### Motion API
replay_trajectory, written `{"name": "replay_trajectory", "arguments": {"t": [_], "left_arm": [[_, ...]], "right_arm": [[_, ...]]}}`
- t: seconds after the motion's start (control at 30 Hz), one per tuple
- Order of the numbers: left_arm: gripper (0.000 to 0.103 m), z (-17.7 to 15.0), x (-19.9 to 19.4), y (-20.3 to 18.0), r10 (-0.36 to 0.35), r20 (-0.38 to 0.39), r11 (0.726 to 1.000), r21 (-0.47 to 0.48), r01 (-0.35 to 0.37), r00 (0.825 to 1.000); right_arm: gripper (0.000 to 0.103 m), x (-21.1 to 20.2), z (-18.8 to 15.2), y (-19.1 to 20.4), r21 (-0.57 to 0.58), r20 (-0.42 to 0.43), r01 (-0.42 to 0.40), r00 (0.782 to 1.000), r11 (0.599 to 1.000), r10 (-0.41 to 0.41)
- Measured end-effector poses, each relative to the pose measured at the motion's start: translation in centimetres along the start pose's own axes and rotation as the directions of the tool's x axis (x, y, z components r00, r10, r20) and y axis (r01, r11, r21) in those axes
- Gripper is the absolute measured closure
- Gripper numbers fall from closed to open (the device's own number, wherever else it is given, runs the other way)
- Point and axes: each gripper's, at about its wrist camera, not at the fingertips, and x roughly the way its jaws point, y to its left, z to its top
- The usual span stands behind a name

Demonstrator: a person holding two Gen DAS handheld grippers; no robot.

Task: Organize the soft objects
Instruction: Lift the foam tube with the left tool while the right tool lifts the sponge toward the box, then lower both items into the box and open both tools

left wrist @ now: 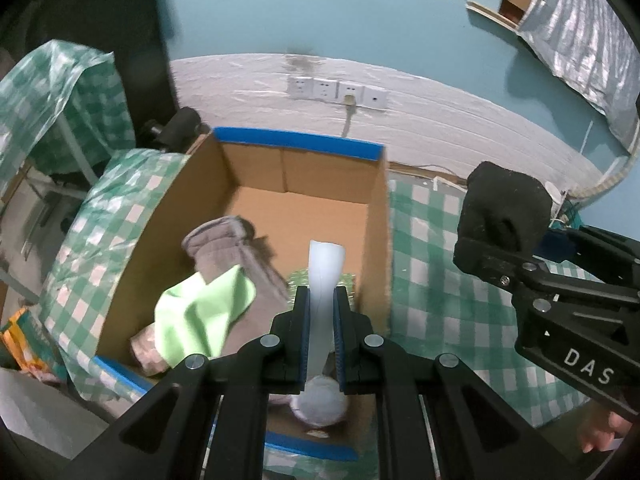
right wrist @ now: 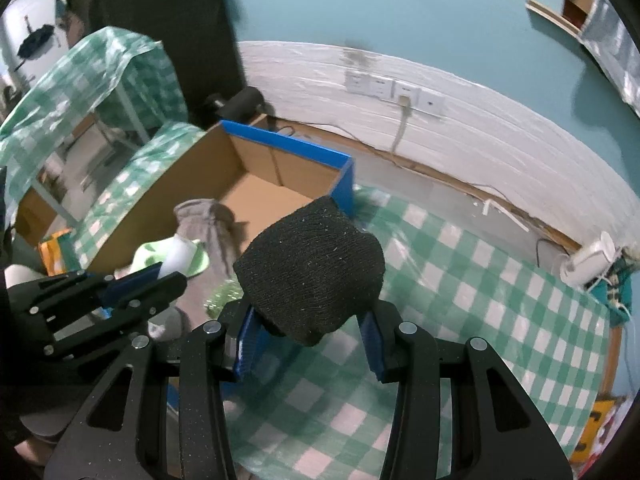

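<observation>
Above the box (left wrist: 256, 184), left fingers (left wrist: 320, 332) pinch a white sock (left wrist: 325, 268); right fingers (right wrist: 308, 336) clamp a black wad (right wrist: 310, 268).

"DAS" on the right claw (left wrist: 496, 236) (white letters).

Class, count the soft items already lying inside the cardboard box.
2 clearly: a grey cloth across the box's middle and a green cloth lying over it. The jaws may hide more underneath.

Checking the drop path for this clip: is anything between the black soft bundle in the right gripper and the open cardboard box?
Only the box's own near wall. The black bundle, clamped in the right gripper, sits over the checked tablecloth beside the cardboard box, outside its blue-edged corner. The left gripper, shut on a white sock, occupies the near part of the opening.
</observation>
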Motion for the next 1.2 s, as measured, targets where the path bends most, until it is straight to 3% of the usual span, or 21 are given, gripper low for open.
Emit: {"name": "replay_trajectory", "arguments": {"t": [0.7, 0.83, 0.97, 1.2], "left_arm": [[0.090, -1.3, 1.6, 6.5, 0.100, -0.069, 0.989, -0.099, -0.106, 0.993], [0.084, -1.5, 1.9, 6.9, 0.104, -0.084, 0.987, -0.113, -0.114, 0.991], [0.063, -1.6, 1.8, 7.2, 0.119, -0.075, 0.984, -0.125, -0.127, 0.990], [0.053, -1.4, 0.7, 7.3, 0.125, -0.044, 0.983, -0.129, -0.130, 0.991]], "right_arm": [[0.059, 4.2, 1.3, 6.3, -0.093, -0.075, -0.092, 0.994, 0.991, 0.085], [0.054, 5.0, 1.2, 6.3, -0.079, -0.081, -0.095, 0.993, 0.992, 0.088], [0.047, 4.8, 1.3, 5.9, -0.063, -0.068, -0.073, 0.995, 0.995, 0.069], [0.037, 3.6, 1.6, 5.2, -0.044, -0.028, -0.062, 0.998, 0.997, 0.061]]}}
